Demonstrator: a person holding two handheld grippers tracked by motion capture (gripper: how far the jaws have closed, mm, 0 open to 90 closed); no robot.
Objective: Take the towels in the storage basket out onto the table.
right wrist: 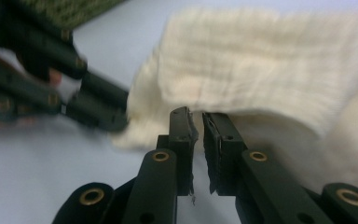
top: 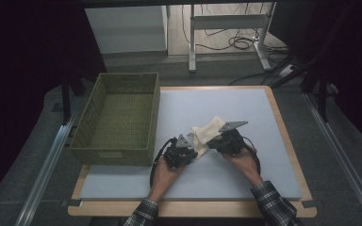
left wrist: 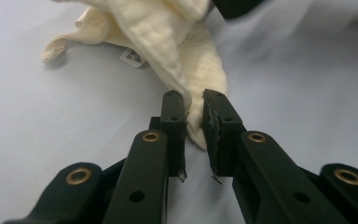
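Coming in from the near edge of the table, two forearms in plaid sleeves reach forward, each hand holding a black two-jaw gripper. The left gripper [top: 181, 149] sits just left of the table's middle, and its jaws are clenched on a corner fold of a cream-coloured, soft woven cloth [top: 206, 133]. In the left gripper view the cloth [left wrist: 177, 51] is pinched between the nearly closed jaws, and a small white label [left wrist: 132, 57] shows on it beside a looped hem. The right gripper [top: 226, 140] lies close beside the left one, touching the same cloth from the other side. In the right gripper view its jaws stand narrowly apart at the cloth's [right wrist: 261, 70] lower edge; that picture is blurred, so I cannot tell whether they grasp the fabric. The cloth rests crumpled on a pale blue-grey mat [top: 245, 113] covering the wooden-edged tabletop. Farther back on the left stands an olive-green rectangular woven basket [top: 80, 136], well apart from the cloth. Beyond the table, cables lie on the floor [top: 238, 42].
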